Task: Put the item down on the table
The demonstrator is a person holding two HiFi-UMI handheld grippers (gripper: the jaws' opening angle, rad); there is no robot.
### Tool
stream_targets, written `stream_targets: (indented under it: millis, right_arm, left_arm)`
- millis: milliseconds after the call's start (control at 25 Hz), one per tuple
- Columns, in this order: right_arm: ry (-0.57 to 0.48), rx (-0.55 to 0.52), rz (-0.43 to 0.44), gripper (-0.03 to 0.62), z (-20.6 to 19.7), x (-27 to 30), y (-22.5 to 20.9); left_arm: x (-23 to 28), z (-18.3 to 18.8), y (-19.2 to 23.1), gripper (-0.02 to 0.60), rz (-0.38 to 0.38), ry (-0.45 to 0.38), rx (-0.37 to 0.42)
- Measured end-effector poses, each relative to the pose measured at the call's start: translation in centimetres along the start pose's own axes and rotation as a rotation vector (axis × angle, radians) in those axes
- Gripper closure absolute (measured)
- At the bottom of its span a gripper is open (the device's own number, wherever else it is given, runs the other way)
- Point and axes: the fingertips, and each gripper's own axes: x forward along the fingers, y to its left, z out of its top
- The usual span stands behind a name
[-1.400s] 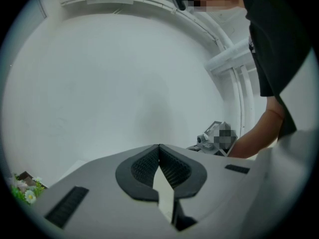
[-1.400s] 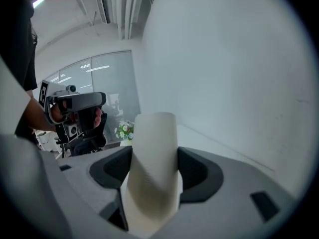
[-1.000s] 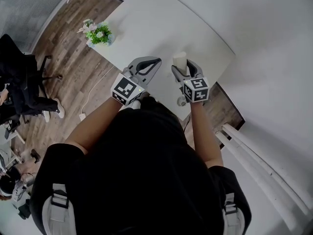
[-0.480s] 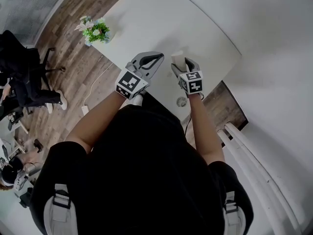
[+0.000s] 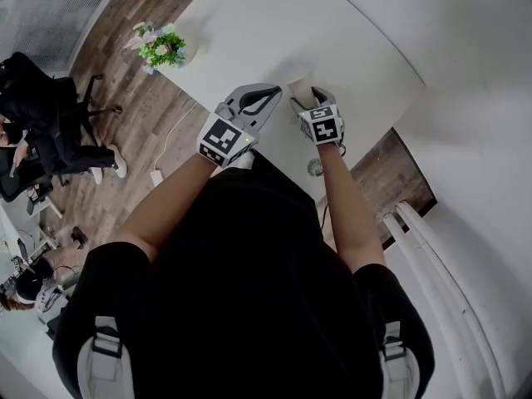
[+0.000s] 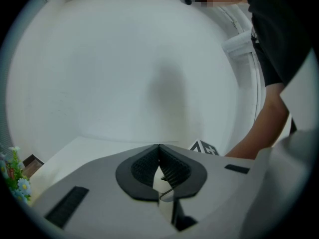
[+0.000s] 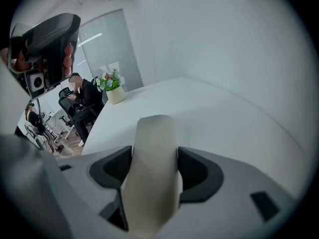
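Observation:
A pale beige cardboard tube (image 7: 152,168) sits between the dark pads of my right gripper (image 7: 153,176), which is shut on it. In the head view the tube (image 5: 298,90) pokes out beyond the right gripper (image 5: 304,100), held over the near part of the white table (image 5: 274,32). My left gripper (image 5: 264,98) hovers beside it to the left, above the table's near edge. Its jaws are shut, the dark pads (image 6: 169,166) meeting at the tips with nothing between them.
A small potted plant with white flowers (image 5: 162,50) stands at the table's left corner, also visible as a pot (image 7: 113,91) in the right gripper view. A person sits in an office chair (image 5: 41,131) on the wooden floor to the left. A white wall (image 6: 149,73) rises behind the table.
Both grippers have moved a little farther out over the table, the right one carrying the tube with it. The jaws' states look unchanged.

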Motion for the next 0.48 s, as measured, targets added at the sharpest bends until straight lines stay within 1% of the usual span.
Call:
stream_targets:
  millis: [120,240,360,480]
  right_arm:
    - [0.023,-0.008,-0.001,0.301,-0.2,0.8,0.4]
    - [0.057,-0.019,-0.016,0.301,-1.0,1.4,0.3]
    - [0.069,-0.042,-0.027,0.301,-1.4,1.8,0.2]
    - [0.066,0.014,-0.02,0.299,-1.3,1.4,0.9]
  left_arm:
    - [0.2,0.0,0.0,0.588,0.01,0.007,0.008]
    - [0.5,0.4,-0.4,0.588,0.005,-0.002,0.013]
    - [0.2,0.4,-0.5,0.588,0.005,0.006,0.022]
    - [-0.7,0.8,-0.2,0.588,-0.005,-0.003,0.024]
